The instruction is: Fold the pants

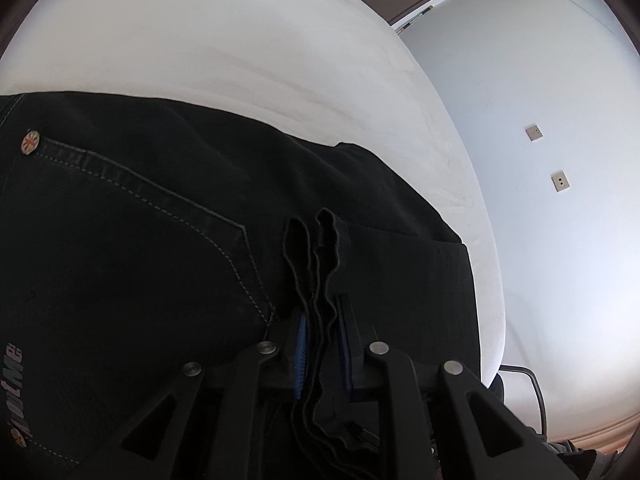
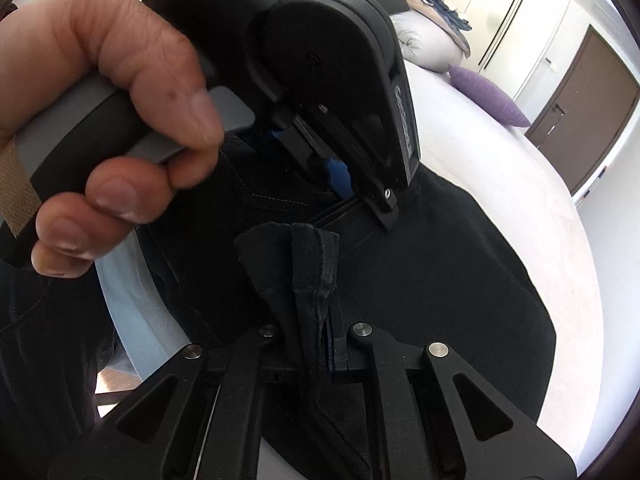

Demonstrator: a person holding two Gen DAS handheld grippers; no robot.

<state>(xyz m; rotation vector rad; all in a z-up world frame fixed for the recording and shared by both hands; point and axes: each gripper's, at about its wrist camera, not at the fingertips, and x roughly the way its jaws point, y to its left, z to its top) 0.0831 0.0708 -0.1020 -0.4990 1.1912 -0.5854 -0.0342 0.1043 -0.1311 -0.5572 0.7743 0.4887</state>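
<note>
Both tools, the left tool (image 1: 322, 340) and right tool (image 2: 320, 344), clamp bunched hem edges of the black pants (image 1: 140, 240) lying on the white bed (image 1: 240, 60), likely to carry a fold across.

Black pants (image 1: 160, 240) with pale stitching lie on a white bed (image 1: 240, 40) beside a purple pillow (image 2: 488, 96).

Soft daylight leaves the white bed (image 1: 248, 60) bright, almost washed out, while the black pants (image 1: 140, 240) lose detail in shadow. Fisheye distortion bends both views toward dark vignetted corners, and the close hand (image 2: 104, 120) is slightly soft.
</note>
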